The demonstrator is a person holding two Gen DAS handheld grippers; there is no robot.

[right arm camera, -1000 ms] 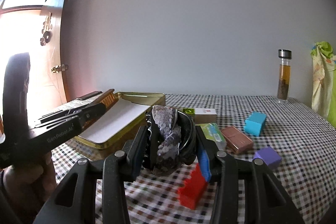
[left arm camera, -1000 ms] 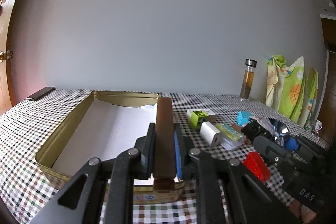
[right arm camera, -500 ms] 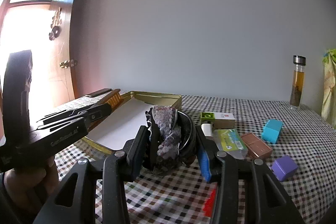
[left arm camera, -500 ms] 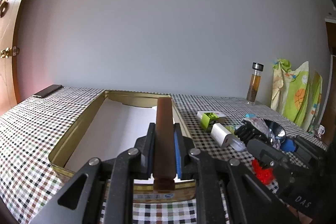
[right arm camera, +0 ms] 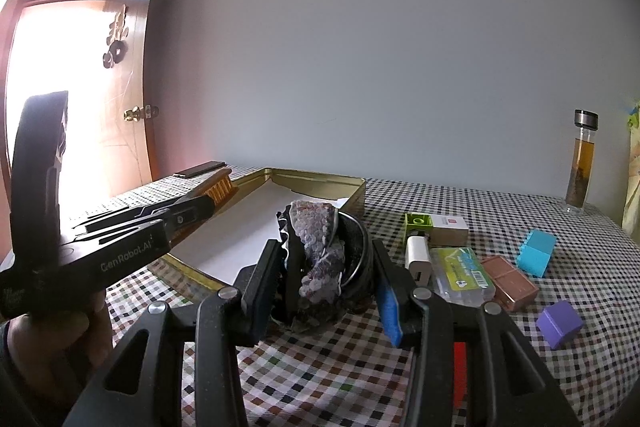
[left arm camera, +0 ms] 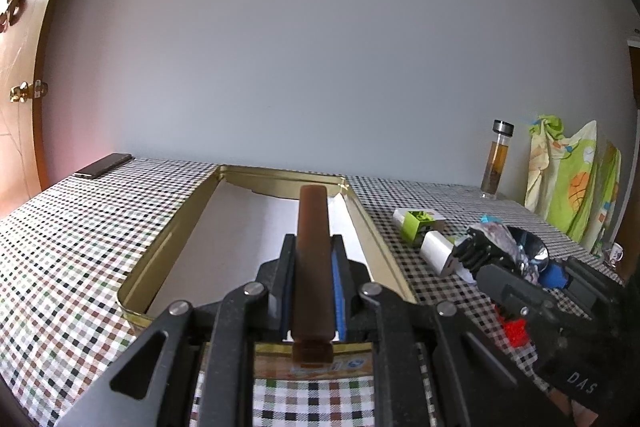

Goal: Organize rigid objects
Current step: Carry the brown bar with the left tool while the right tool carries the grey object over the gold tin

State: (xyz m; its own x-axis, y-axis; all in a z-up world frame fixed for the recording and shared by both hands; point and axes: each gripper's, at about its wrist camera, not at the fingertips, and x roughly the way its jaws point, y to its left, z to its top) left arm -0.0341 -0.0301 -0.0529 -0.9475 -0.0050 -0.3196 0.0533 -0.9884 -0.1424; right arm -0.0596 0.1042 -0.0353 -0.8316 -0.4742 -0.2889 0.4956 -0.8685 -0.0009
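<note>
My left gripper (left arm camera: 313, 251) is shut on a long brown brush (left arm camera: 313, 223), which it holds level above the near end of a gold tin (left arm camera: 160, 251) lined with white paper. From the right wrist view the same gripper (right arm camera: 200, 205) shows from the side, with the brush's bristles (right arm camera: 218, 187) over the tin's left rim. My right gripper (right arm camera: 328, 259) is shut on a black round compact with a purple scaly cover (right arm camera: 316, 247). It hangs just right of the tin (right arm camera: 352, 195), above the checked cloth. In the left wrist view the right gripper (left arm camera: 492, 259) shows beside the tin.
Right of the tin lie a green-and-white box (right arm camera: 436, 225), a white charger (right arm camera: 418, 259), a clear case (right arm camera: 464, 275), a brown block (right arm camera: 510, 287), a blue cube (right arm camera: 536, 257), a purple cube (right arm camera: 560, 323) and a red brick (right arm camera: 460, 367). A bottle (right arm camera: 580, 163) and a phone (right arm camera: 200, 169) stand near the wall.
Both grippers have drifted left toward the tin, each keeping its grip. The red brick has slid under the right gripper's frame.
</note>
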